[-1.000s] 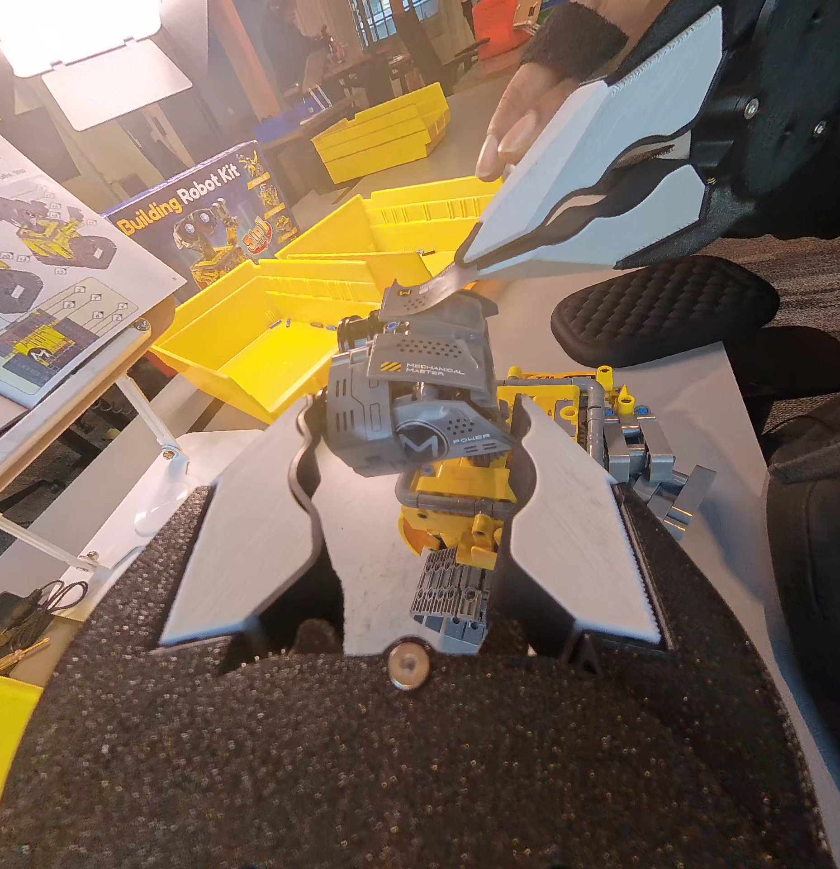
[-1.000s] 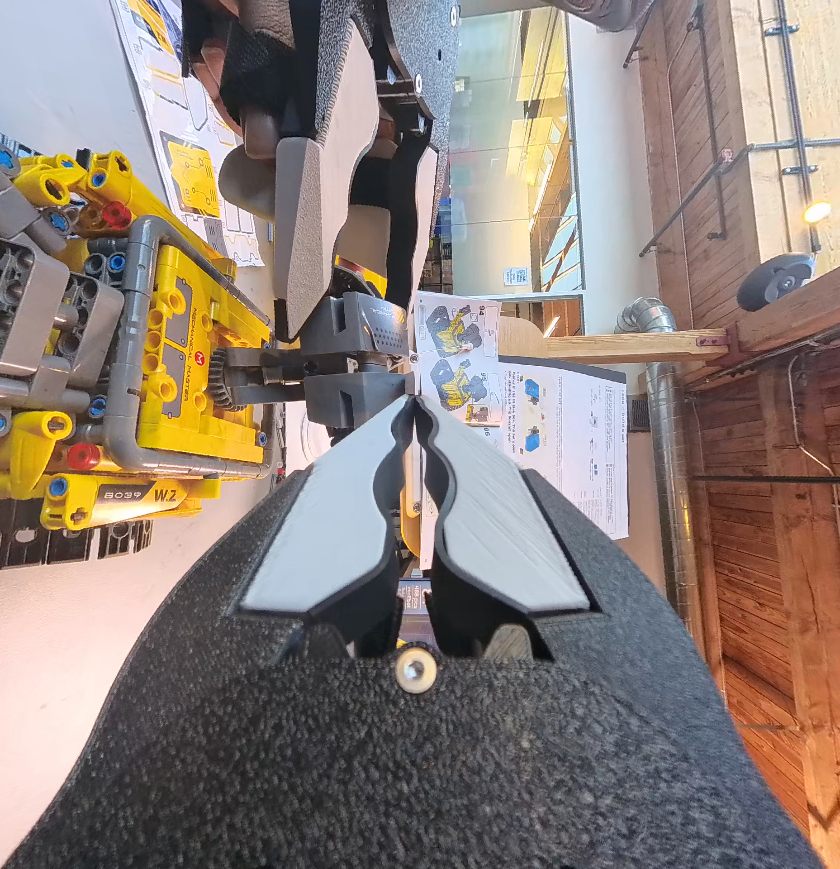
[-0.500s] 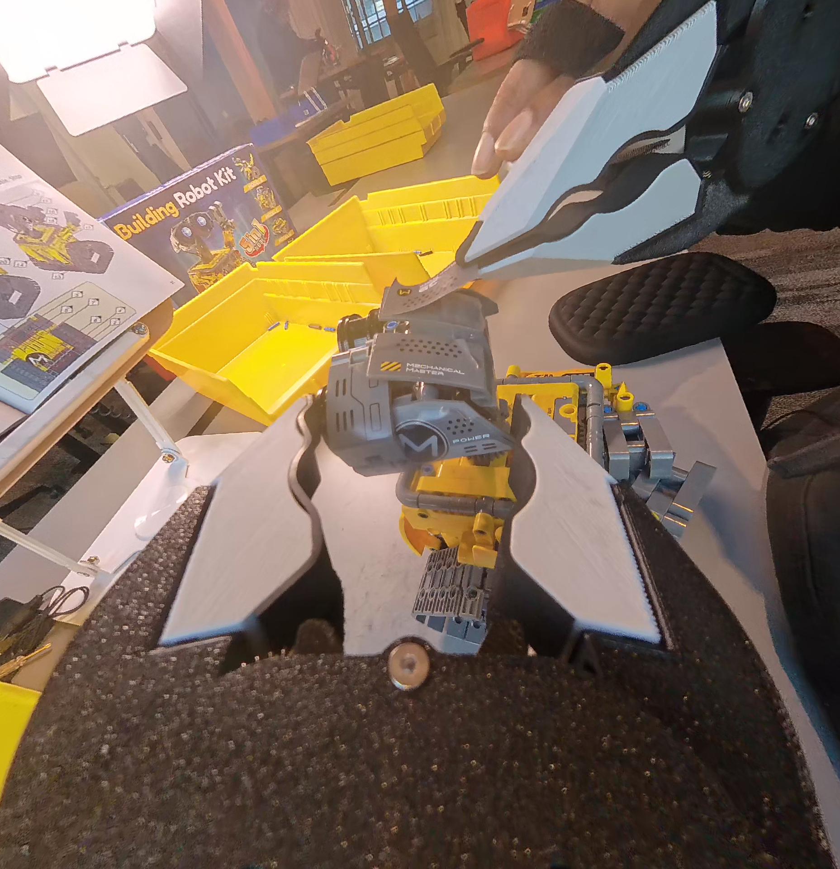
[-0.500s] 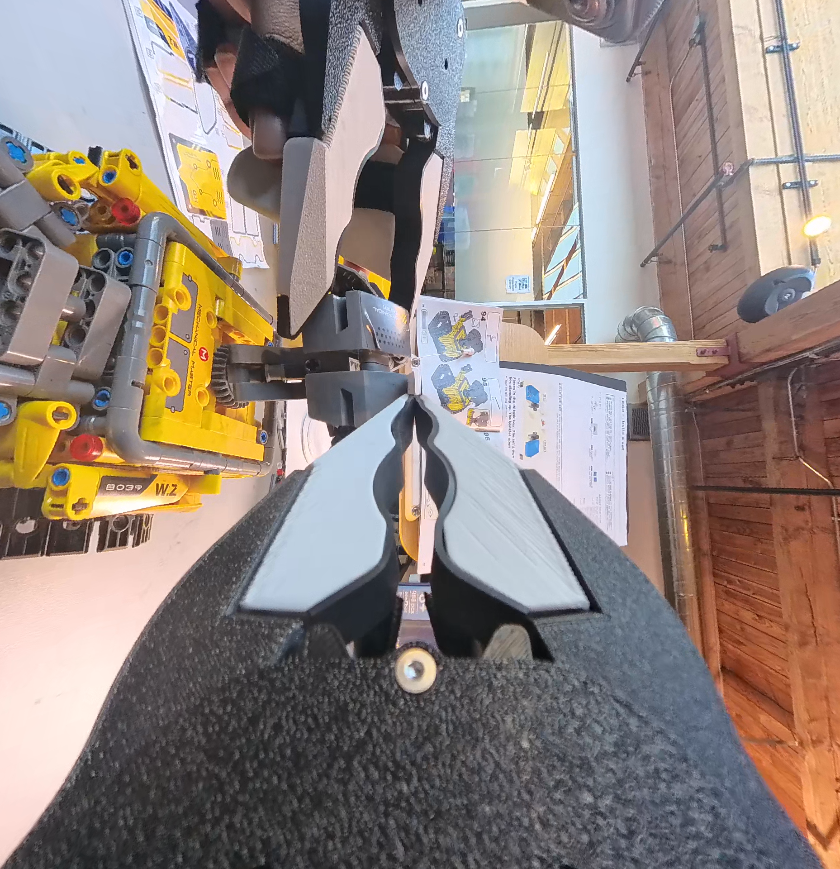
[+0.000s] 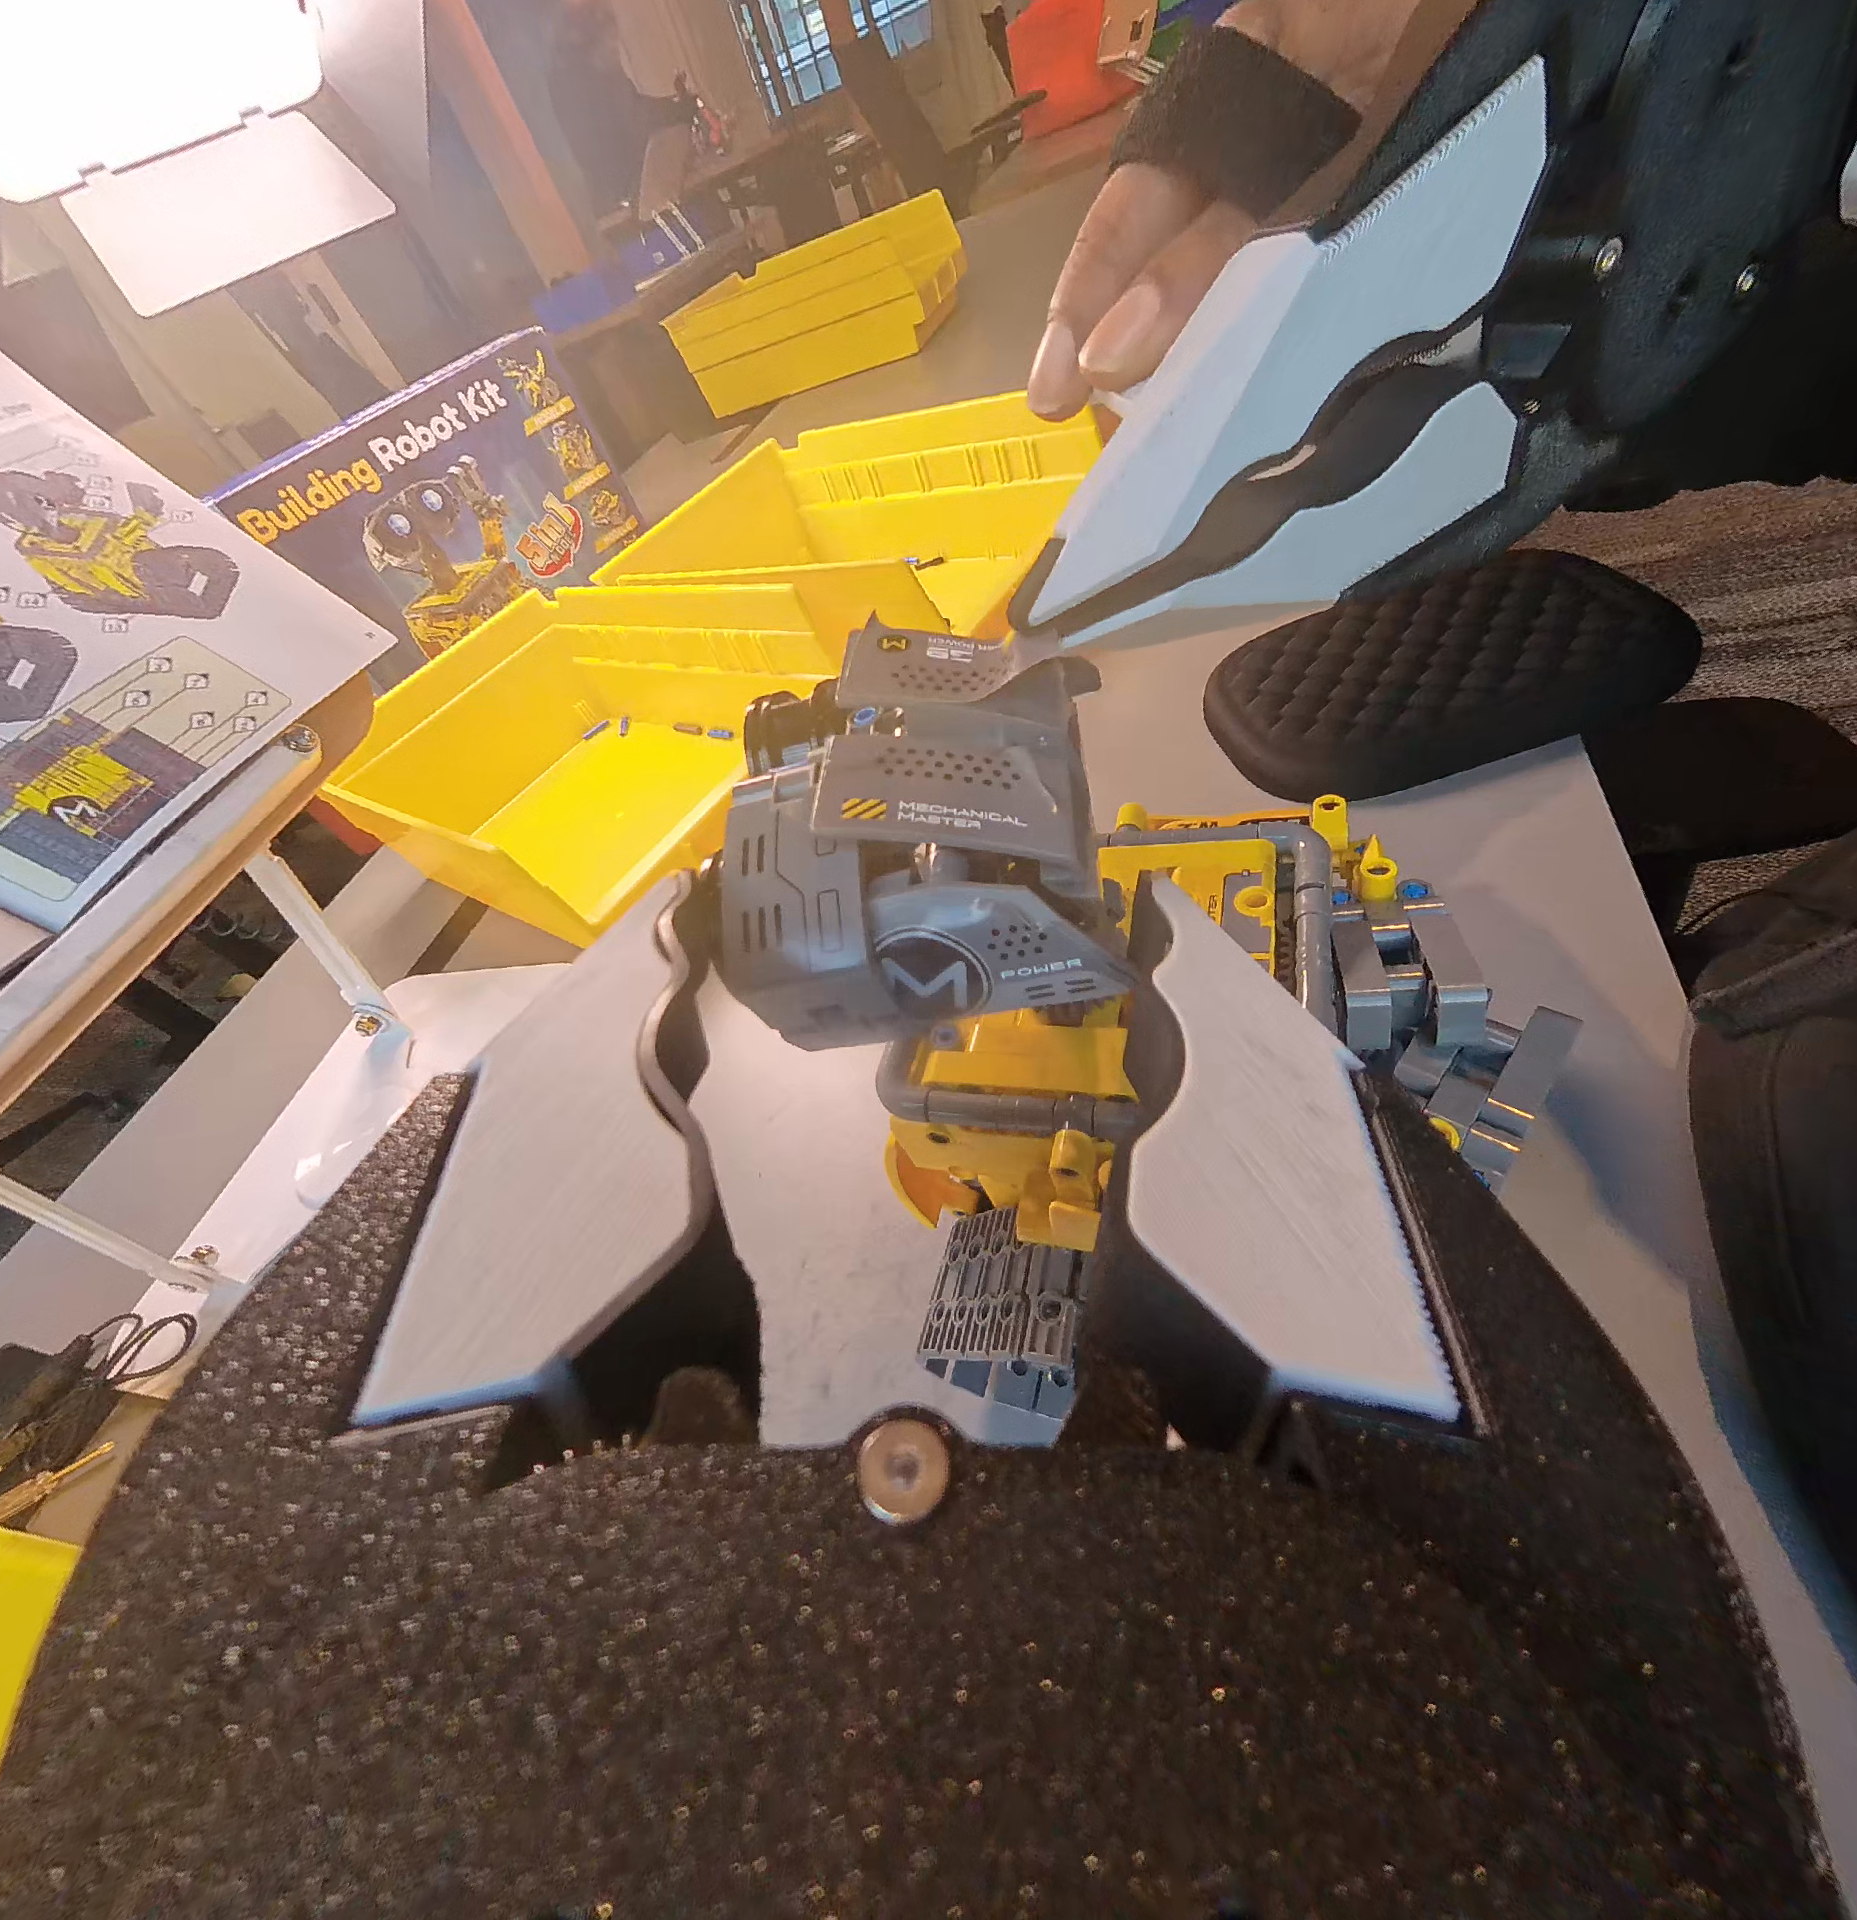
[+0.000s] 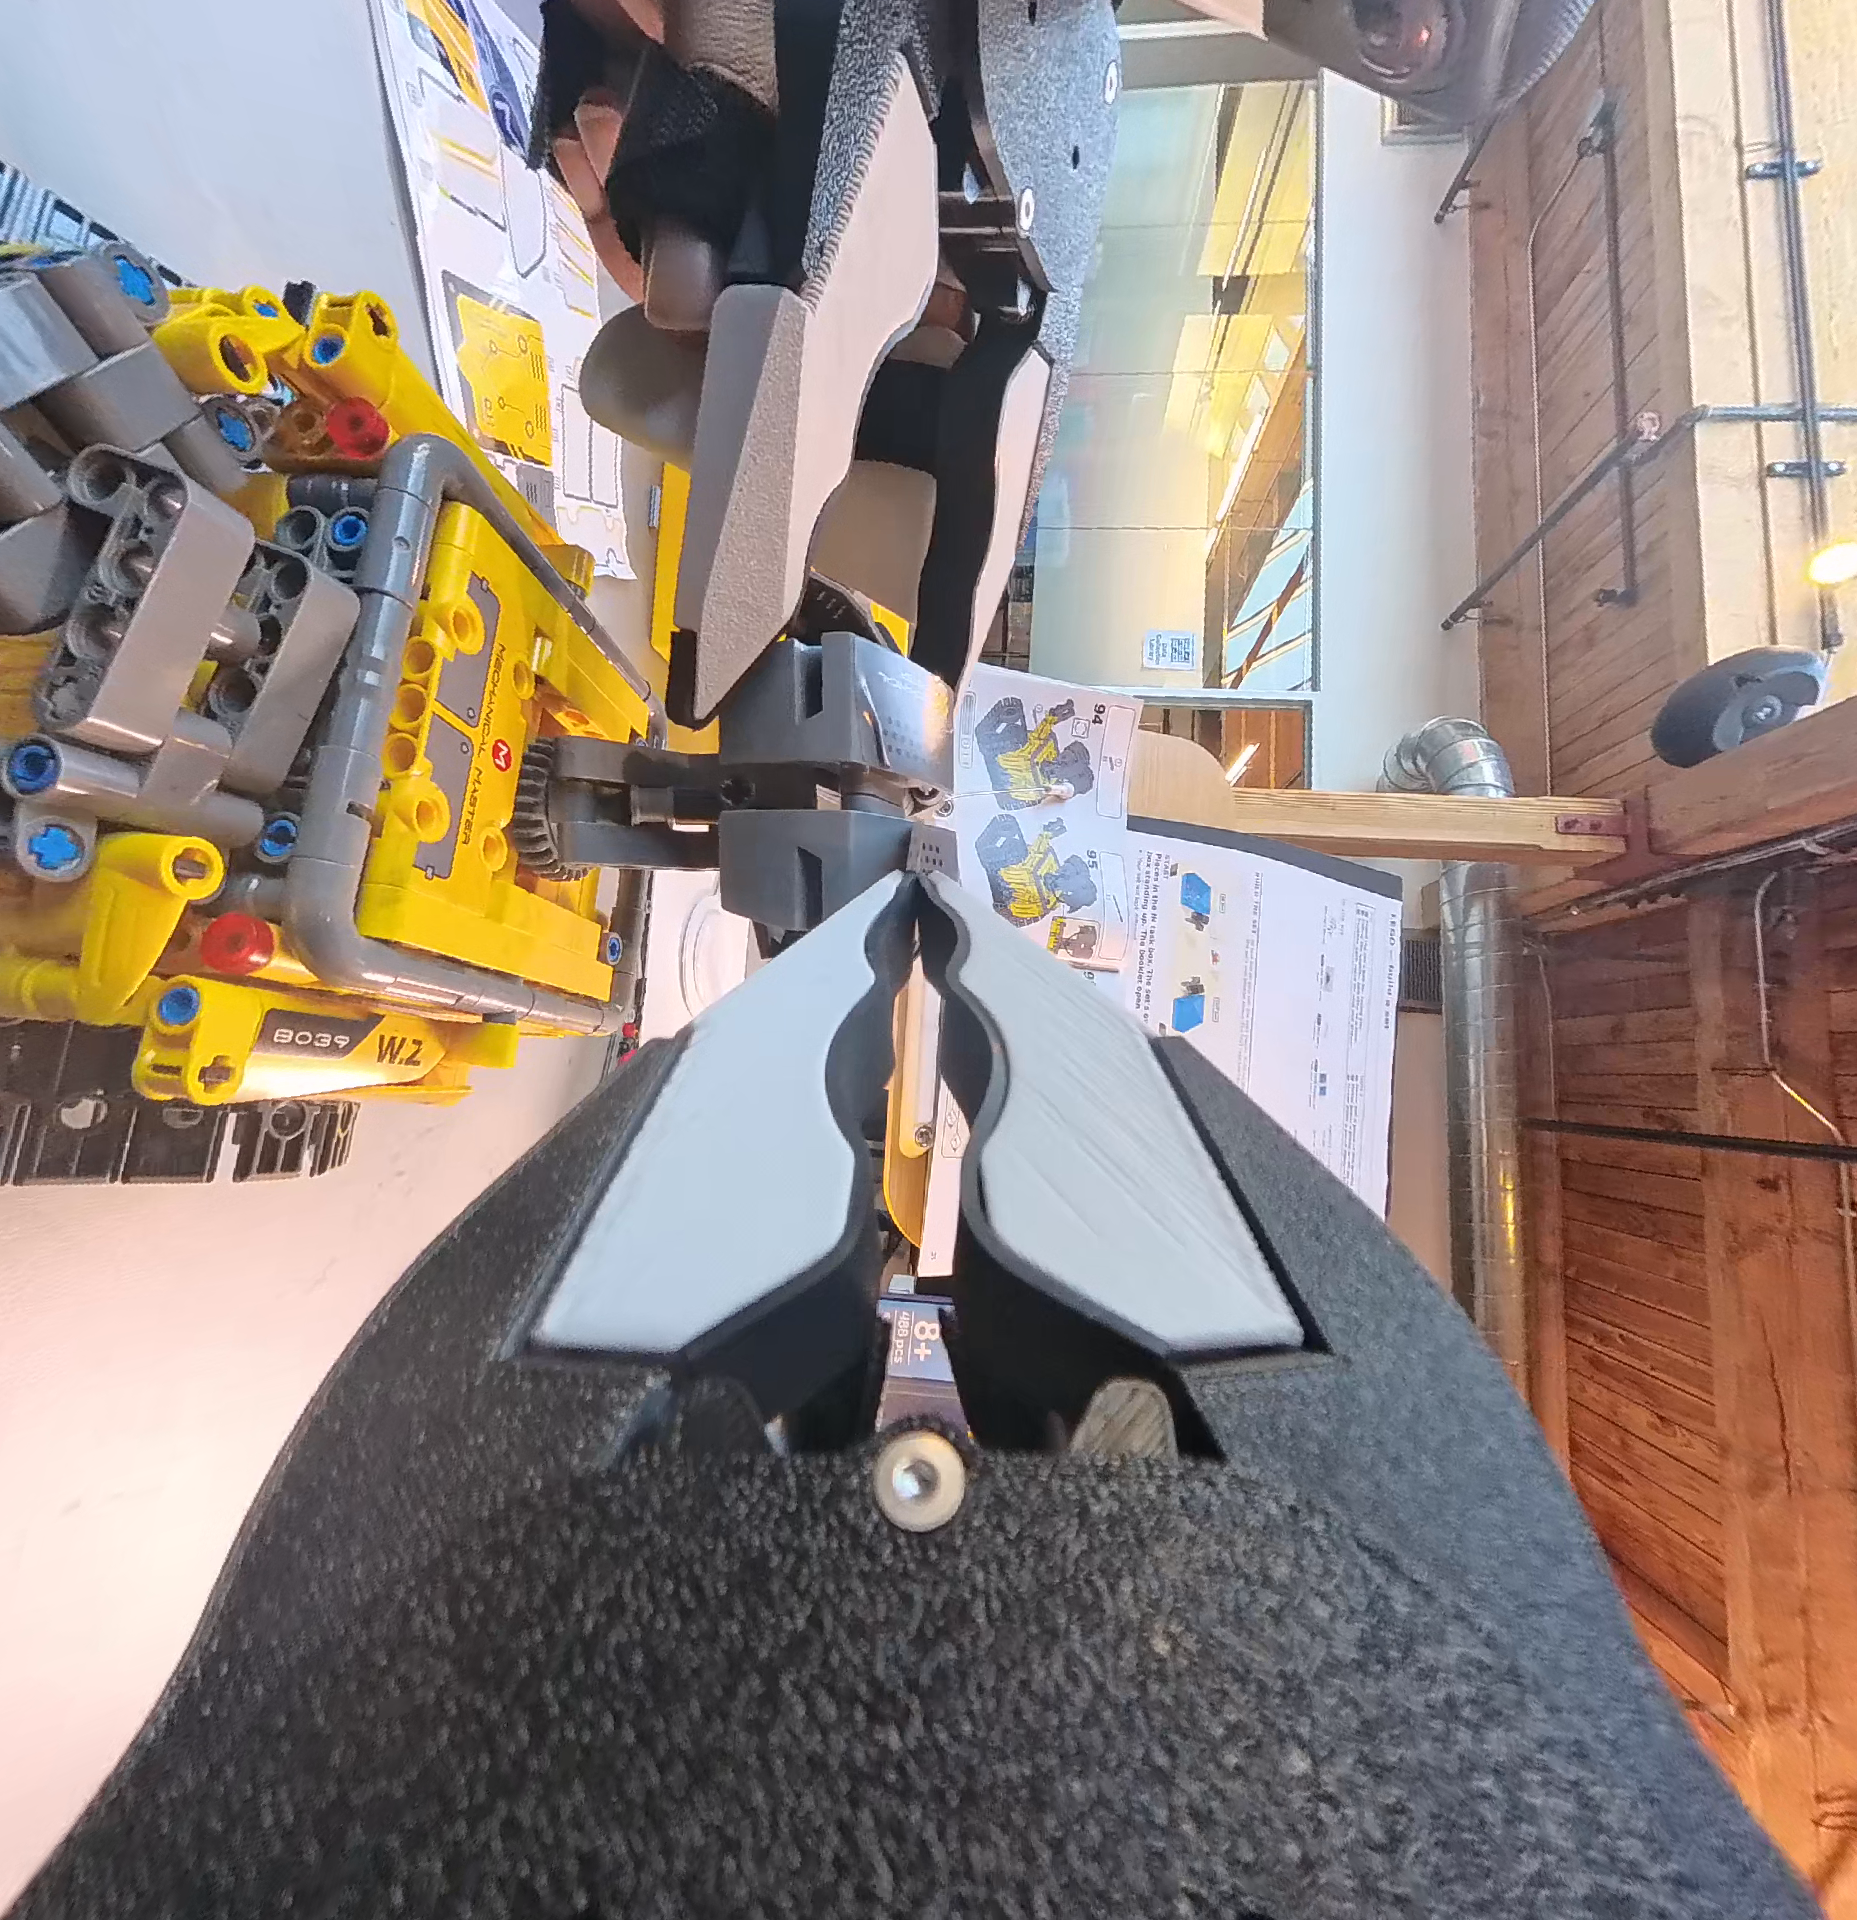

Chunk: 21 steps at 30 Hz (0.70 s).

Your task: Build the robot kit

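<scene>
The left gripper [image 5: 908, 966], ridged grey fingers spread wide, clasps the grey moulded head [image 5: 903, 883] of a yellow brick-built robot model [image 5: 1028, 1122] on the smooth white table [image 5: 1620, 935]. The right gripper [image 5: 1023, 623] pinches a thin grey perforated sticker [image 5: 929, 670] above it, yellow plastic bins [image 5: 612, 727] just beyond.

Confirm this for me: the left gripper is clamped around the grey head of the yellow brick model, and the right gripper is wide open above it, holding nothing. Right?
Not quite. The right gripper is shut, pinching a thin grey sticker by its edge just above the grey head; the left wrist view shows it. The left gripper does sit around that head on the yellow brick model.
</scene>
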Tool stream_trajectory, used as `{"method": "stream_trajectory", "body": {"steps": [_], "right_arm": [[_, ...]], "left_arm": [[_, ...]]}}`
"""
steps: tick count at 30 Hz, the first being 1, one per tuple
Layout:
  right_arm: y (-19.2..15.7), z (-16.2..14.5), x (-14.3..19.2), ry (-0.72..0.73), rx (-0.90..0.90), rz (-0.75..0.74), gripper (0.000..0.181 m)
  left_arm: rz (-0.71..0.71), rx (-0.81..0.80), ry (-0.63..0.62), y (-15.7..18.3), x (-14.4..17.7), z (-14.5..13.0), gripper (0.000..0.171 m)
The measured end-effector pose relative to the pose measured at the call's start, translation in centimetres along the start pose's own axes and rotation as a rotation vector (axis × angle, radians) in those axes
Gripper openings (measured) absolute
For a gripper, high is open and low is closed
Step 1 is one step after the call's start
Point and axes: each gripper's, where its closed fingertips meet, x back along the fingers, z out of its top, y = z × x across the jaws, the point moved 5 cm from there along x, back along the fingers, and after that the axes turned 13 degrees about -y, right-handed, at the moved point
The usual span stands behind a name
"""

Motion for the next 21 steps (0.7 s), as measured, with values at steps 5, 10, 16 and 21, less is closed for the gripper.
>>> {"method": "stream_trajectory", "body": {"steps": [5,10,16,21], "right_arm": [[-0.17,0.07,-0.02,0.0,0.013,0.012,0.0],[-0.28,0.1,-0.01,0.0,0.033,0.019,0.0],[-0.22,0.17,0.11,-0.004,0.071,0.043,0.0],[-0.02,0.18,0.41,0.003,0.02,0.151,0.0]], "left_arm": [[-0.002,-0.002,-0.003,-0.01,0.01,-0.03,0.08],[-0.006,-0.006,-0.004,-0.05,0.02,-0.03,0.08],[-0.008,-0.015,-0.009,-0.03,0.0,0.0,0.08],[-0.006,-0.036,-0.011,0.16,-0.03,0.18,0.08]]}}
